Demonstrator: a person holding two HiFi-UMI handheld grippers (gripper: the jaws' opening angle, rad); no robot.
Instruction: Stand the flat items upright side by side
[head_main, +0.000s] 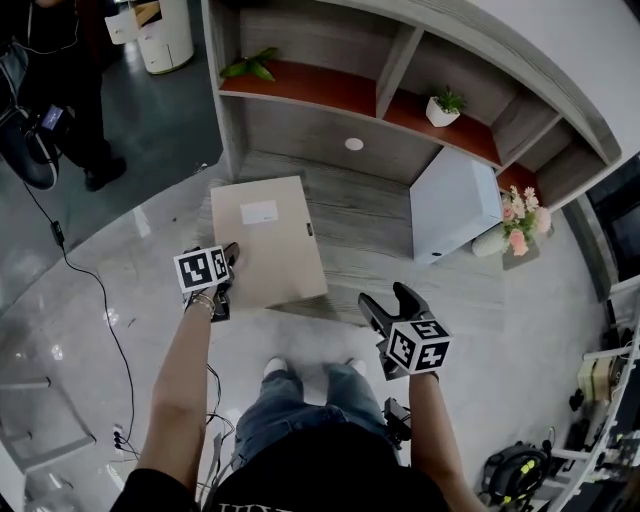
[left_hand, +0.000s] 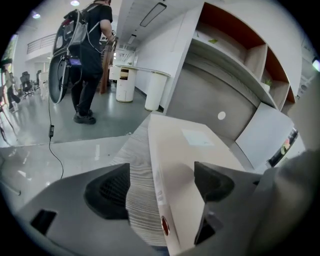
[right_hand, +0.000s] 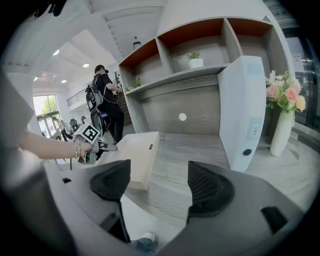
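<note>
A beige flat box file (head_main: 265, 240) lies flat on the grey wooden ledge (head_main: 380, 250) of a shelf unit. A white box file (head_main: 455, 205) stands upright further right, against the back. My left gripper (head_main: 232, 262) is at the beige file's near left edge. In the left gripper view the file's spine (left_hand: 161, 197) runs between the jaws of that gripper (left_hand: 160, 187), with bare wood showing beside the left pad (left_hand: 107, 192), so the pads do not press. My right gripper (head_main: 387, 297) hangs open and empty before the ledge's front edge, pointing between the beige file (right_hand: 137, 150) and the white file (right_hand: 245, 110).
A vase of flowers (head_main: 515, 232) stands right of the white file. A small potted plant (head_main: 443, 105) sits on an upper shelf. A cable (head_main: 90, 290) trails over the glossy floor at left. A person with a backpack (left_hand: 87, 60) stands behind.
</note>
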